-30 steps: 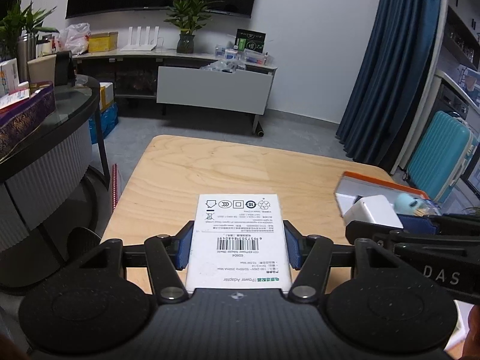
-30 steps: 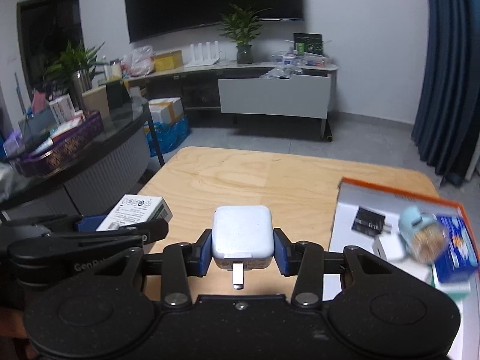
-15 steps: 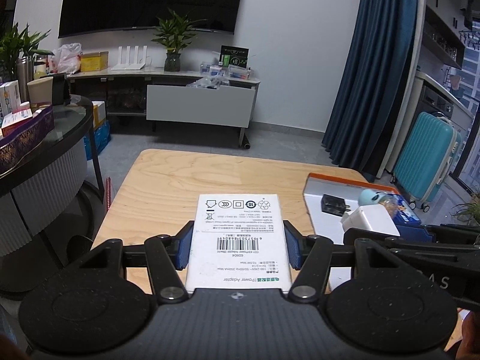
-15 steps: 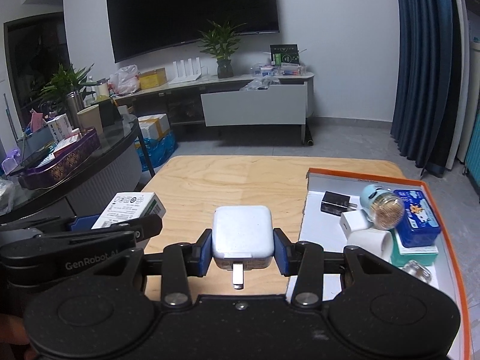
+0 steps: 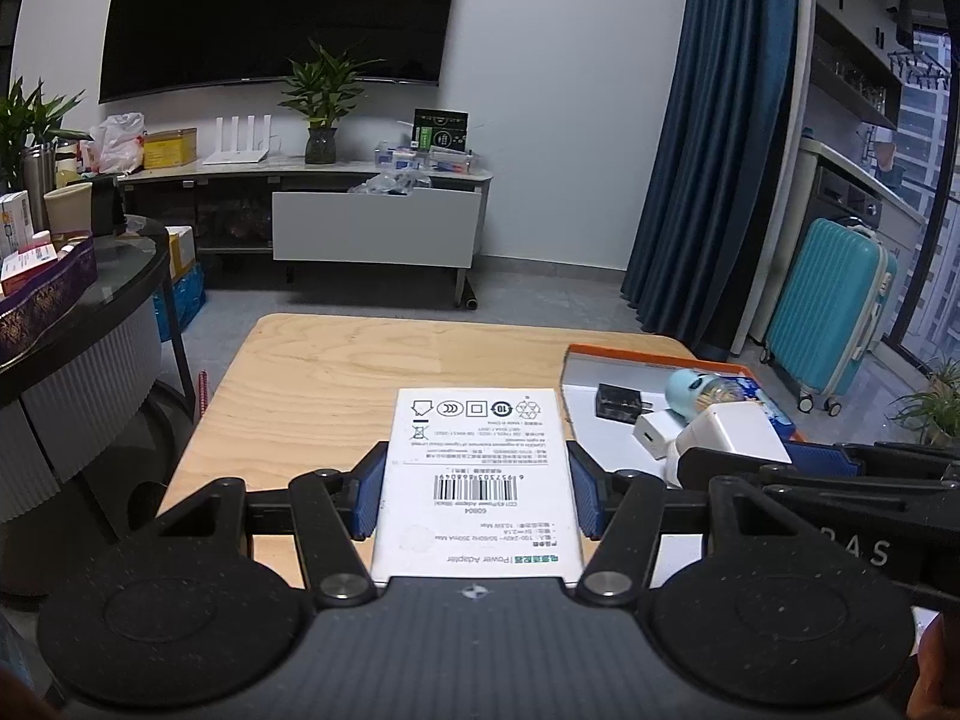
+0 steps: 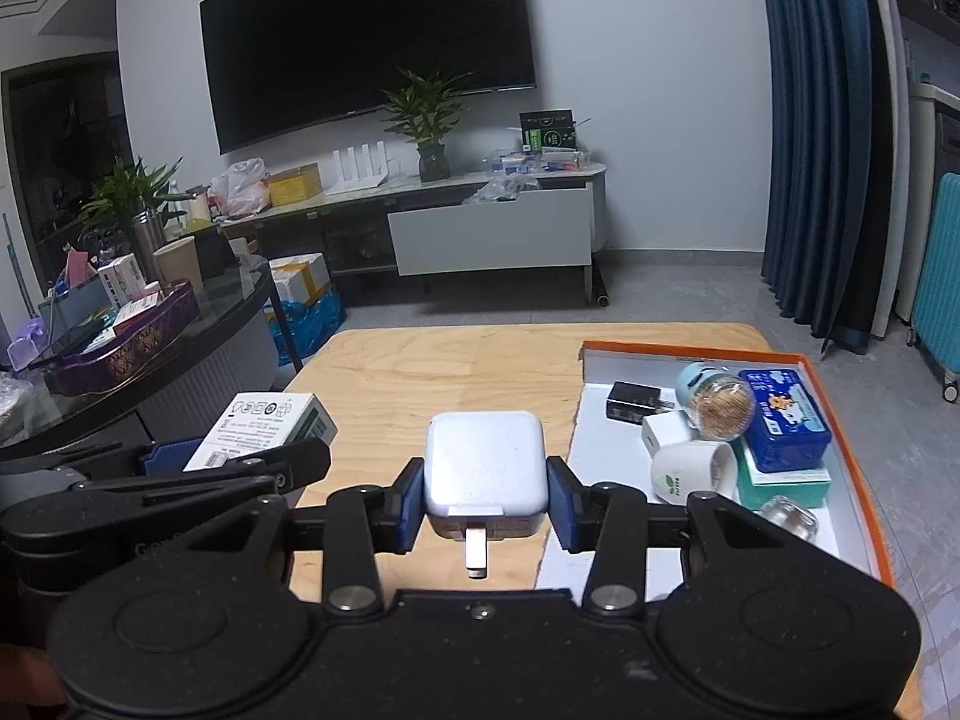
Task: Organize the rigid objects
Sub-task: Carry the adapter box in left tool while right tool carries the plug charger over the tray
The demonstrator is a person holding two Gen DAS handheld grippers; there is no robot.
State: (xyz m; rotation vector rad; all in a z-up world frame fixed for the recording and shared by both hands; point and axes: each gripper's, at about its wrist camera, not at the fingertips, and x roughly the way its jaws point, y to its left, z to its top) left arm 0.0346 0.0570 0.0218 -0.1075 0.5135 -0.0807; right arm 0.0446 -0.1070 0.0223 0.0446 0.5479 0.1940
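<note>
Left tongs (image 5: 477,492) were pinched on a power adapter box (image 5: 477,474), right tongs (image 6: 483,498) on a white charger (image 6: 485,462); beside them, the crowded tray (image 6: 690,354) could be knocked.

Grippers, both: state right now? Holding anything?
Left gripper: shut on the white power adapter box.
Right gripper: shut on the white charger, prong toward the camera.

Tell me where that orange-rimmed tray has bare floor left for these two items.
The tray is bare along its left edge, beside the black adapter, and in the near strip by the glass jar. The middle and right are crowded: cup, blue tin, toothpick bottle.
</note>
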